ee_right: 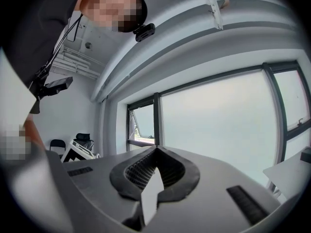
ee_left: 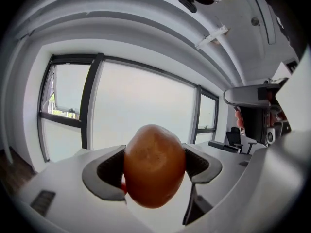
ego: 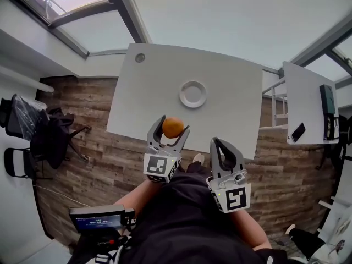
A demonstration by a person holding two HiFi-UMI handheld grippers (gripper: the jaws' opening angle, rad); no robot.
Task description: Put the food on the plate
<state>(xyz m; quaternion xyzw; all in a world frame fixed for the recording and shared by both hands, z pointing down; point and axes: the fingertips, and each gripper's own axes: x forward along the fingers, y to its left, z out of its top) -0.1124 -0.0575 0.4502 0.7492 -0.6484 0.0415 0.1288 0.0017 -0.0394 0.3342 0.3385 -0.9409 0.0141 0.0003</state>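
A round orange-brown piece of food [ego: 172, 127] sits between the jaws of my left gripper [ego: 169, 128], which is shut on it and held off the near edge of the white table [ego: 143, 103]. In the left gripper view the food [ee_left: 154, 165] fills the gap, and both pads [ee_left: 110, 171] press its sides. A small white plate [ego: 193, 94] lies empty near the table's middle, beyond the food. My right gripper [ego: 218, 142] hovers to the right of the left one, shut with nothing in it. Its tips meet in the right gripper view [ee_right: 155, 152].
A second white table [ego: 305, 106] stands at the right with a black phone [ego: 298, 131] and a dark device [ego: 328, 99] on it. Black chairs [ego: 47, 133] stand at the left on the wooden floor. A small screen device [ego: 96, 220] is at the lower left.
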